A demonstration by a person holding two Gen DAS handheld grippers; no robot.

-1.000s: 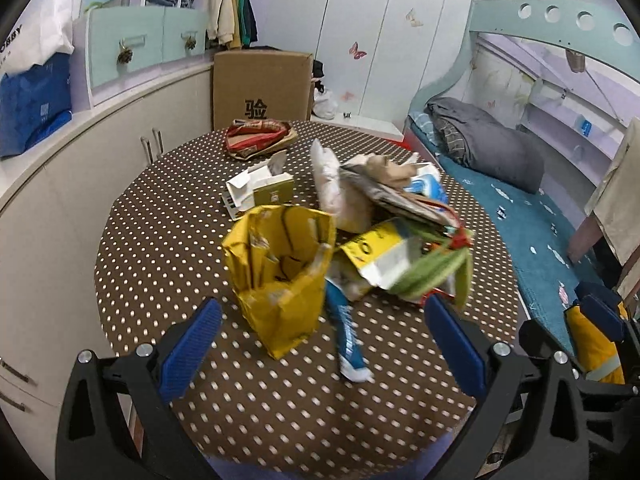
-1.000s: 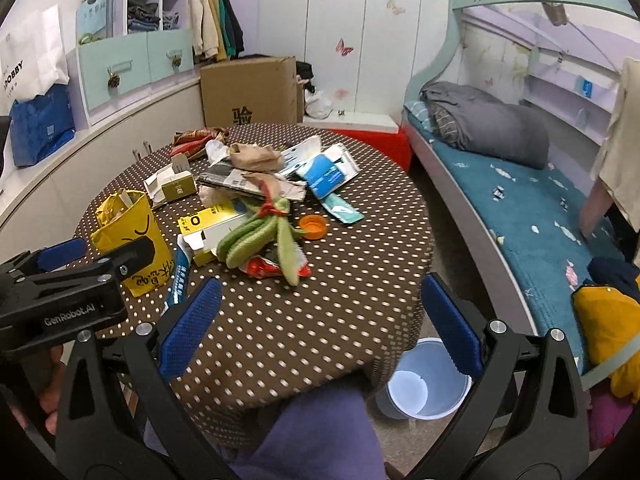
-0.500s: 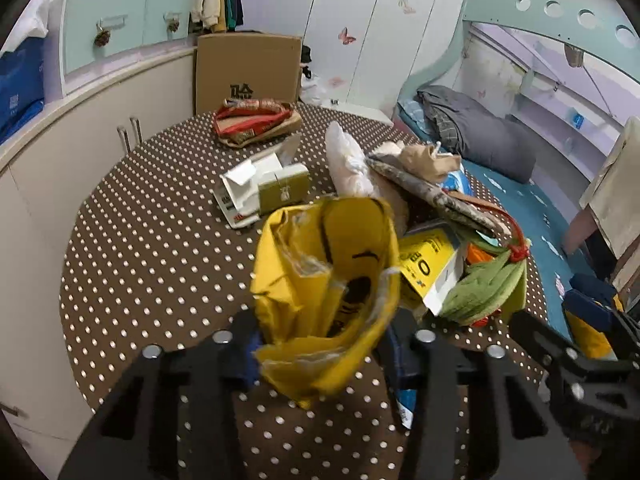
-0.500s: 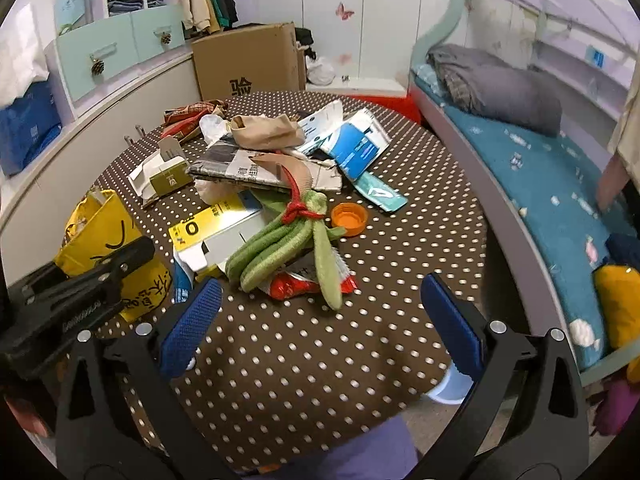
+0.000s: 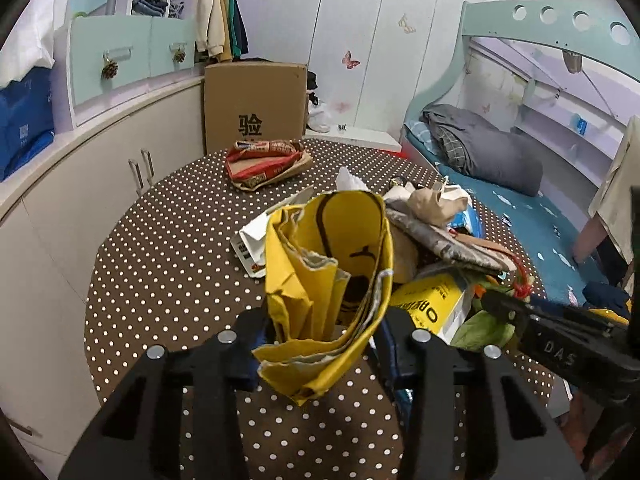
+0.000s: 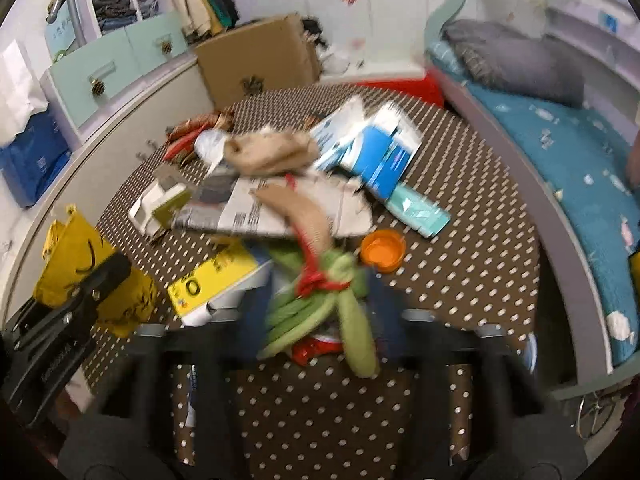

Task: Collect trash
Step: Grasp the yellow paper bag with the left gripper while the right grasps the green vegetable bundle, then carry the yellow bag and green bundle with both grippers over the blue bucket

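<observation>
Left gripper (image 5: 320,344) fingers now clamping the yellow bag (image 5: 328,280), wide apart a second ago; right gripper (image 6: 320,320) fingers closing around the green bundle (image 6: 320,312), mid-surface. First trash getting secured.

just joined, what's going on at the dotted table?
A person with a handheld gripper in each hand is clearing litter off the polka-dot table. The left gripper is clamped on a crumpled yellow paper bag, mouth up. The right gripper is closing around a green bundle tied with red string. Newspaper, cartons and an orange cap still lie there.
</observation>
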